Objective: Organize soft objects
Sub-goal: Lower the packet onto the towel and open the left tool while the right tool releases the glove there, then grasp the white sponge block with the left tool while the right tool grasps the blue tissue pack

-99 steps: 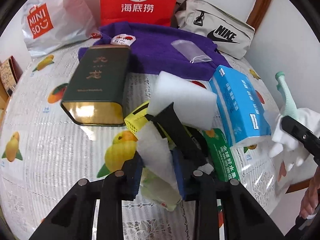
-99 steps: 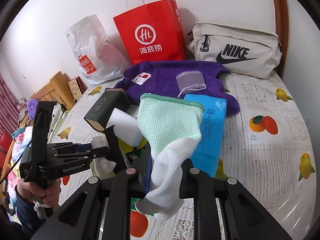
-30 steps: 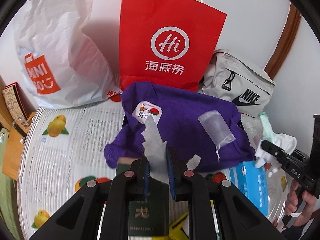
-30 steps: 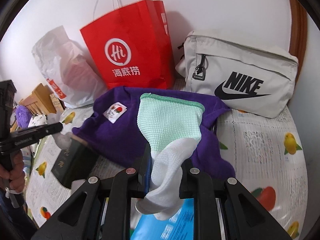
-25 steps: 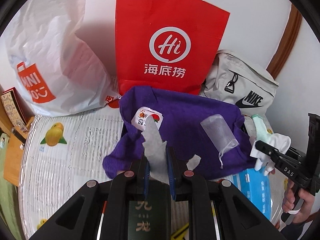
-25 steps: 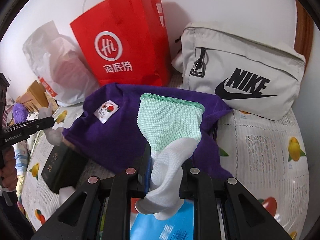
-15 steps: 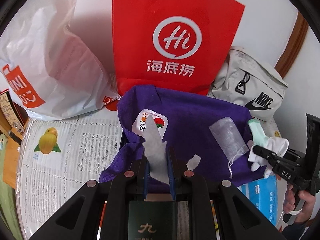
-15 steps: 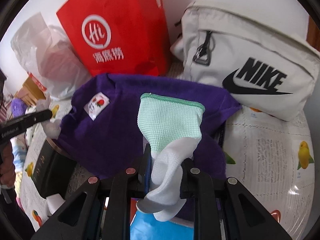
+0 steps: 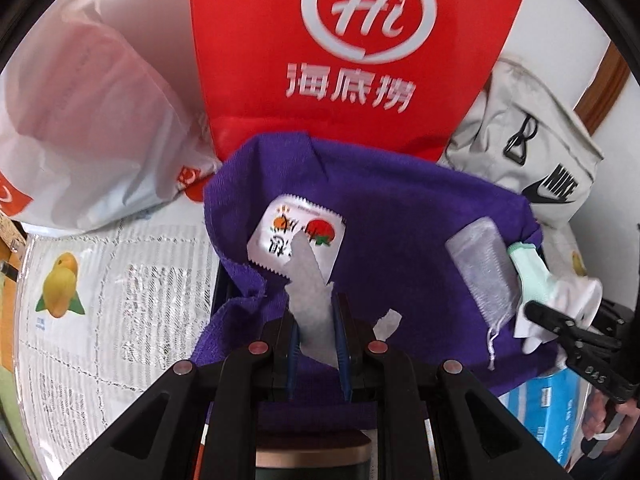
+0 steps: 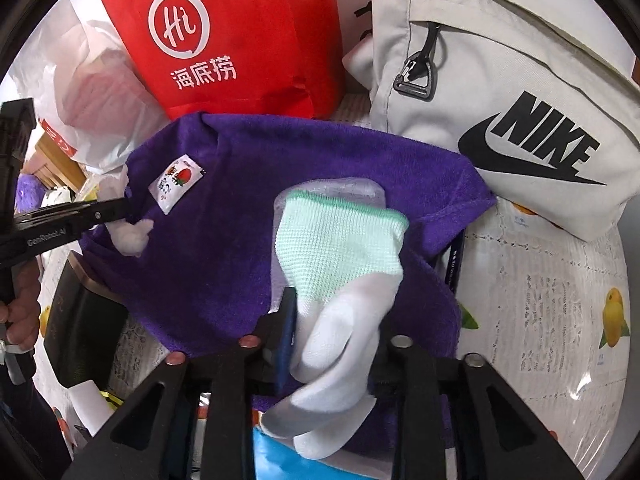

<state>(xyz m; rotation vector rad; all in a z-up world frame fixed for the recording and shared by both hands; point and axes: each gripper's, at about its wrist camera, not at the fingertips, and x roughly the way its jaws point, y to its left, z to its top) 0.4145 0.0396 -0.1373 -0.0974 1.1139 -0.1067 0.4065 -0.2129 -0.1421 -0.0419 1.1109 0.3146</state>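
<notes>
Pinching white tissue [image 9: 310, 292], left gripper [image 9: 316, 344], right gripper [image 10: 332, 344] opening around glove [image 10: 340, 264], over purple towel [image 9: 400, 216].

Bright, even daylight; both fisheye views bend strongly and go black at the corners. The clear plastic table cover [image 10: 576, 364] shows small glare; slight motion blur.

tissue [image 9: 310, 292]: white, crumpled, upright over purple towel [image 9: 384, 216] | glove [image 10: 340, 264]: mint-cuffed white, draped on towel
</notes>
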